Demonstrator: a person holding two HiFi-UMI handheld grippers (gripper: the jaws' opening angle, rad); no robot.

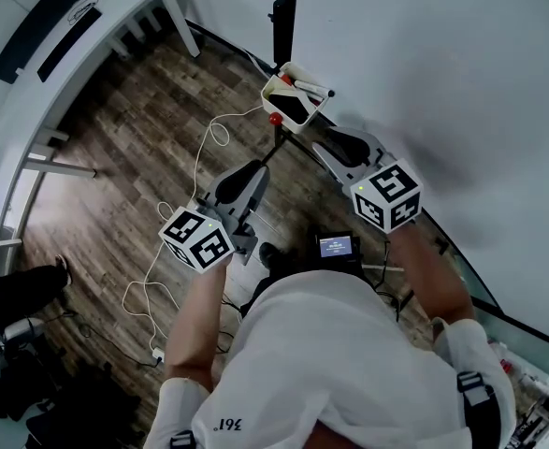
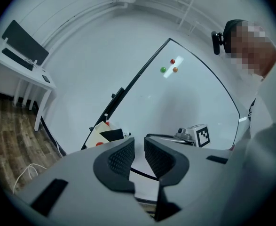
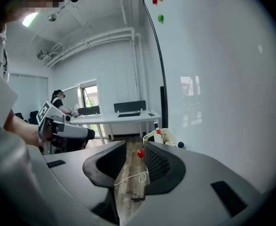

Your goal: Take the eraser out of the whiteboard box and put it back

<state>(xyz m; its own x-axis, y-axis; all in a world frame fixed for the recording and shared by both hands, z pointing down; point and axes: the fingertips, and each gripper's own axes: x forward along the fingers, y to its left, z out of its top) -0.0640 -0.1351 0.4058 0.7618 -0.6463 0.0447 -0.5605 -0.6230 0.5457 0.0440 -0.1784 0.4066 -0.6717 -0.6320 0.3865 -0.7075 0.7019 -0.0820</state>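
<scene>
"361°" is read, upside down, on the white shirt (image 1: 339, 363). On the small screen (image 1: 336, 246), writing is seen but is too small to be made out.

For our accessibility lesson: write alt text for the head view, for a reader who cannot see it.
Seen from above, a person points an empty left claw and right claw toward a white box beside the whiteboard, with a black eraser in it, above a wooden floor.

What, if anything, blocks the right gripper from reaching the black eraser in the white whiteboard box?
Probably nothing, so yes. The right gripper has jaws apart and empty, the black eraser lies exposed in the open-topped white box, and the gap between them looks clear.
</scene>
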